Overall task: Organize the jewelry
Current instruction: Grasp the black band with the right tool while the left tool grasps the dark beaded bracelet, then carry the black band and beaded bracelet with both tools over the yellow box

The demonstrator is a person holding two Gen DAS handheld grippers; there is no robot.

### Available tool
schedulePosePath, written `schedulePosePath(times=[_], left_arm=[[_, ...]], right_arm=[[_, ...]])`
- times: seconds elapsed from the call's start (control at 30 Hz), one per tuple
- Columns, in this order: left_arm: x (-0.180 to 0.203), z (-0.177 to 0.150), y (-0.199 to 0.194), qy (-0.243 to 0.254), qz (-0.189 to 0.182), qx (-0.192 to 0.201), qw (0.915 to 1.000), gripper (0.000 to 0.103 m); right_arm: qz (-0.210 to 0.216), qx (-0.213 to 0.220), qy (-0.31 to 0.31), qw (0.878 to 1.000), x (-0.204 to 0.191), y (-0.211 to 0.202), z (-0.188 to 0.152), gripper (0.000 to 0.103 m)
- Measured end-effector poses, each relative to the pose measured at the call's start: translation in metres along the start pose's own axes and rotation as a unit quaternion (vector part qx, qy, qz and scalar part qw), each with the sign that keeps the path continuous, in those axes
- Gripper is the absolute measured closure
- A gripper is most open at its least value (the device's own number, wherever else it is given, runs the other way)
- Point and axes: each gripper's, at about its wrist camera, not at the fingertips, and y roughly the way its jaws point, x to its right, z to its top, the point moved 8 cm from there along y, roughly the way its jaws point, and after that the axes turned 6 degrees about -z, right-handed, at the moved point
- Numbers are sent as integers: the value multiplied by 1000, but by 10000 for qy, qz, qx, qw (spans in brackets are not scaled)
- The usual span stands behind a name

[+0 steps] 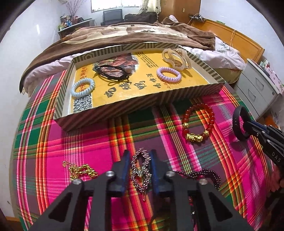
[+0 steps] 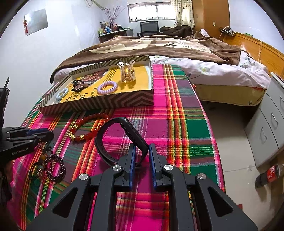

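The right gripper (image 2: 141,151) pinches the black band (image 2: 122,140) — lifted, the box (image 1: 159,99) ahead-left. The left gripper (image 1: 139,167) straddles the beaded bracelet (image 1: 141,170) lengthwise — whether it grips, I cannot tell.

We are in a home bedroom, unmade bed (image 2: 204,71) with brown blanket (image 2: 159,46), wooden headboard (image 2: 257,48), curtained window (image 2: 152,12), desk chair (image 2: 148,28), grey drawer unit (image 2: 266,128).

Plaid-covered table (image 1: 99,147) carries striped box (image 1: 134,104). Loose on cloth: red bracelet (image 1: 198,122), gold chain (image 1: 81,170), dark bead strand (image 1: 204,175)
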Motion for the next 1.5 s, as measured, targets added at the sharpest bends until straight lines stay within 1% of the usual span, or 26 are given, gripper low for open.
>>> schedulePosePath(times=[0.07, 0.13, 0.17, 0.2, 0.23, 0.43, 0.63, 0.83, 1.07, 1.27, 1.5], left_arm=[[-1, 0, -1, -31, -50, 9, 10000, 82], [-3, -1, -2, -65, -41, 27, 10000, 85], [-3, 0, -3, -73, -44, 51, 10000, 87], [-4, 0, -5, -84, -51, 79, 9999, 91], [-5, 1, -6, -94, -48, 105, 9999, 92], [-12, 2, -15, -181, -63, 150, 9997, 92], [-17, 6, -26, -351, -242, 234, 9988, 93], [-25, 14, -38, -376, -182, 364, 9985, 93], [-31, 31, -48, -417, -202, 477, 9978, 93], [-38, 58, -53, -430, -227, 606, 9970, 93], [-47, 90, -40, -479, -256, 646, 9964, 93]], right_arm=[[4, 2, -12, 10000, -1, 0, 0, 88], [2, 14, -18, 10000, -2, -2, 1, 88], [2, 22, -16, 10000, -2, -3, 2, 88], [3, 31, -15, 10000, -2, -3, 2, 88], [1, 39, -15, 10000, -3, -4, 3, 88], [-6, 87, -23, 10000, -5, -9, 6, 88], [-13, 129, -47, 9999, -8, -13, 9, 88], [18, 175, -86, 9998, -12, -17, 14, 88], [-15, 226, -106, 9997, -15, -20, 29, 88], [-13, 251, -136, 9996, -21, -19, 49, 88], [-6, 259, -206, 9995, -36, 1, 89, 88]])
